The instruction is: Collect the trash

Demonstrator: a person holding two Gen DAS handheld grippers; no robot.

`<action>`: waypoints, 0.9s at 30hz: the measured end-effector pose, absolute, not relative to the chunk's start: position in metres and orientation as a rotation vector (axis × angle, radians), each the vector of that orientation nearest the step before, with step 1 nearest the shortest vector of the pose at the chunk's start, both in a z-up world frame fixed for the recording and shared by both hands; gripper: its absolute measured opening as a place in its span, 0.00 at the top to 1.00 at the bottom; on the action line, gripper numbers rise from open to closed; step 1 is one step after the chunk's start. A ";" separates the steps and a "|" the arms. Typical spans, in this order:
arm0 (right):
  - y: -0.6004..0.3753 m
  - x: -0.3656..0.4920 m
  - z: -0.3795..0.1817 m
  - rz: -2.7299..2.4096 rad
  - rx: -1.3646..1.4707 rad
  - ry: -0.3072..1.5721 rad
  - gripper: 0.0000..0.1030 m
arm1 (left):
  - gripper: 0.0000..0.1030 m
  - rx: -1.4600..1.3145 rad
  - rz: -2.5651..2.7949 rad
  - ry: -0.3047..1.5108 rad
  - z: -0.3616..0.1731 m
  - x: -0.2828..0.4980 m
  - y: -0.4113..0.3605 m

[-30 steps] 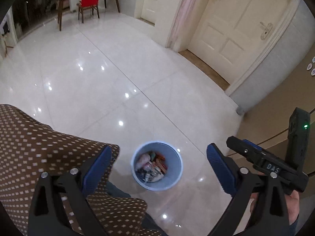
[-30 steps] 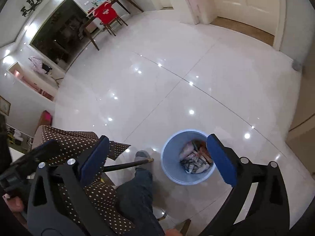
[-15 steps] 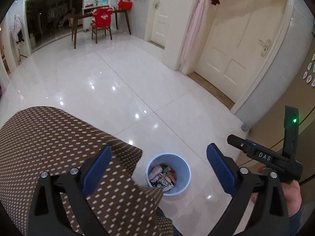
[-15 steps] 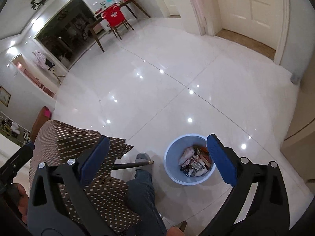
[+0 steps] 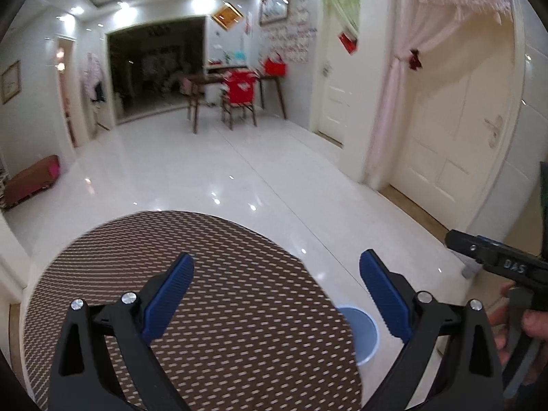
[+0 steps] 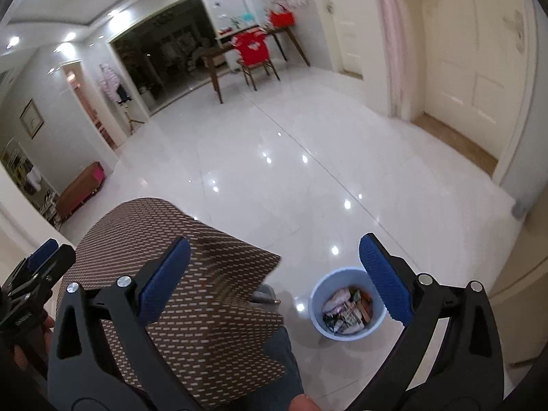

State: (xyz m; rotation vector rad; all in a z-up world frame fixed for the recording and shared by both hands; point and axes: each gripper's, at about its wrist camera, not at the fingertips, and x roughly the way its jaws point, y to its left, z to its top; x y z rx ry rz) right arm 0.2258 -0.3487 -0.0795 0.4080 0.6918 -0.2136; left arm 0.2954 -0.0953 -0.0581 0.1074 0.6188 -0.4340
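Both grippers, the left gripper and the right gripper, hang wide-jawed and empty above the dotted tablecloth, while the blue bin on the floor holds wrappers, so collection looks largely done.

White letters reading "DAS", seen upside down, stand on the black body of the right hand-held gripper in the left wrist view. Nothing else can be read; the wall papers are blurred.
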 end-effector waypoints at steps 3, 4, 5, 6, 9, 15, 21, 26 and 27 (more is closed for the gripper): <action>-0.316 0.222 -0.052 -0.180 0.360 0.647 0.06 | 0.07 0.082 -0.407 0.576 -0.040 0.281 -0.067; -0.307 0.221 -0.046 -0.175 0.347 0.636 0.06 | 0.07 0.079 -0.393 0.565 -0.035 0.276 -0.061; -0.299 0.220 -0.040 -0.171 0.334 0.623 0.06 | 0.07 0.079 -0.378 0.553 -0.031 0.272 -0.056; -0.290 0.218 -0.033 -0.165 0.322 0.610 0.06 | 0.07 0.081 -0.366 0.538 -0.027 0.267 -0.050; -0.263 0.211 -0.012 -0.144 0.272 0.560 0.06 | 0.07 0.071 -0.348 0.480 -0.015 0.252 -0.033; -0.217 0.195 0.026 -0.132 0.173 0.458 0.06 | 0.06 0.048 -0.298 0.421 0.006 0.231 -0.004; -0.187 0.178 0.047 -0.137 0.100 0.372 0.06 | 0.05 0.005 -0.216 0.356 0.034 0.211 0.019; -0.178 0.170 0.053 -0.143 0.074 0.326 0.06 | 0.05 -0.010 -0.178 0.305 0.052 0.198 0.028; -0.177 0.168 0.052 -0.145 0.071 0.320 0.06 | 0.05 -0.017 -0.178 0.297 0.055 0.196 0.028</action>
